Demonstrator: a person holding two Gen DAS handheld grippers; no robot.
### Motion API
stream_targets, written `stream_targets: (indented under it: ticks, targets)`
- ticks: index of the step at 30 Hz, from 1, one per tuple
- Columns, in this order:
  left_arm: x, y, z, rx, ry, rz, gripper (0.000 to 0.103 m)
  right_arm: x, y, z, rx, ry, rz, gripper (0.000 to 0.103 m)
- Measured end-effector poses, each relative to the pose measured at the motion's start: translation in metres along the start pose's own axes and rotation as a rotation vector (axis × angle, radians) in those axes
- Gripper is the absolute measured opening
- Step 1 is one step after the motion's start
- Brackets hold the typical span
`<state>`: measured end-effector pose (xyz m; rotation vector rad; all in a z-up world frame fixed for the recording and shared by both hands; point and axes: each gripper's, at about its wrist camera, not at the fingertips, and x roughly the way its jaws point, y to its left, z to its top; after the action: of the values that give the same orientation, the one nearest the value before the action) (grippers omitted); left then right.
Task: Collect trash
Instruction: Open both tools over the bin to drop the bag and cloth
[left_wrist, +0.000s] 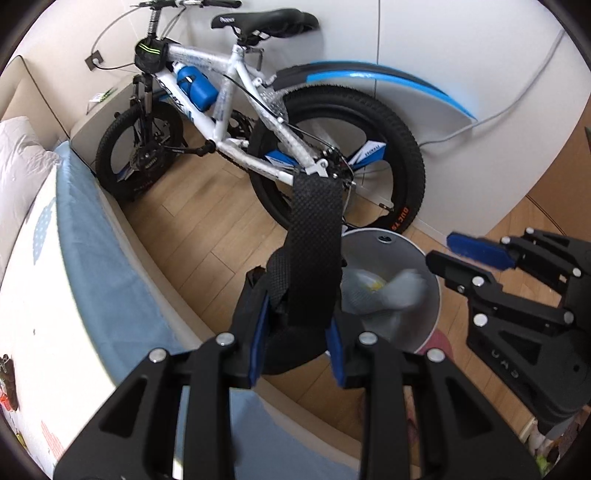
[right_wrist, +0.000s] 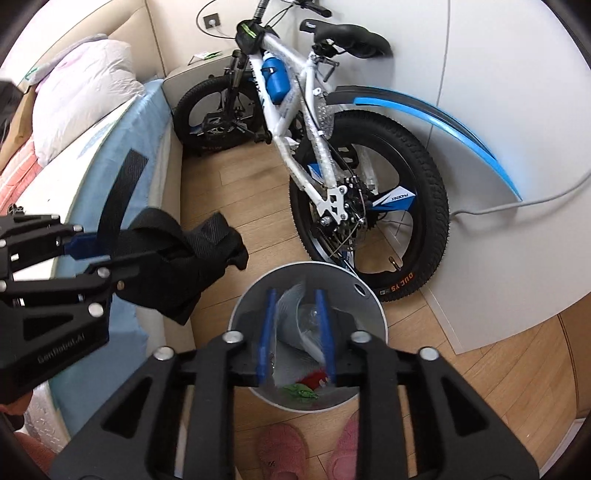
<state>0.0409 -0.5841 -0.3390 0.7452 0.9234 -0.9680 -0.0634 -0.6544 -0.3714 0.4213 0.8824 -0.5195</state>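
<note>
My left gripper (left_wrist: 297, 332) is shut on a bundle of black textured fabric with a long strap (left_wrist: 314, 229) that hangs between its blue pads. In the right wrist view the left gripper (right_wrist: 92, 254) holds that bundle (right_wrist: 207, 243) over the bed's edge, left of the bin. A round white bin (right_wrist: 373, 306) stands on the wood floor by the bicycle's rear wheel. My right gripper (right_wrist: 295, 299) hovers over the bin's mouth, jaws apart, gripping nothing. Crumpled clear plastic (right_wrist: 306, 321) lies inside with red and green scraps. The left wrist view shows the right gripper (left_wrist: 439, 249) above the bin (left_wrist: 430, 332), a blurred pale wad (left_wrist: 402, 288) below it.
A white and blue bicycle (left_wrist: 236, 110) leans against the wall behind the bin. The bed with a blue sheet (left_wrist: 96, 258) runs along the left. Pink slippers (right_wrist: 280, 450) lie on the floor just in front of the bin. A grey cable (right_wrist: 517, 206) trails along the white wall.
</note>
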Motion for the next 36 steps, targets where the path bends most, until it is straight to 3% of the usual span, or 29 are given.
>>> stream_targets:
  ticks: [6, 10, 12, 14, 16, 26, 36]
  targets:
    - [0.013, -0.019, 0.006, 0.045, 0.013, -0.020, 0.029, 0.001, -0.022, -0.006, 0.040, -0.006, -0.021, 0.029]
    - [0.018, -0.030, 0.011, 0.064, 0.016, -0.065, 0.035, -0.006, -0.037, -0.013, 0.068, -0.015, -0.044, 0.039]
    - [0.019, -0.034, 0.012, 0.069, 0.021, -0.073, 0.042, -0.009, -0.043, -0.016, 0.076, -0.018, -0.053, 0.039]
    - [0.021, -0.035, 0.013, 0.066, 0.025, -0.073, 0.063, -0.013, -0.046, -0.017, 0.083, -0.021, -0.062, 0.039]
    - [0.022, -0.035, 0.013, 0.060, 0.024, -0.066, 0.066, -0.015, -0.047, -0.016, 0.085, -0.022, -0.068, 0.039]
    - [0.008, -0.022, 0.008, 0.025, 0.014, -0.062, 0.066, -0.026, -0.023, -0.007, 0.049, -0.043, -0.048, 0.039]
    - [-0.044, 0.017, -0.013, -0.047, -0.049, -0.013, 0.066, -0.065, 0.032, 0.010, -0.035, -0.100, -0.037, 0.039]
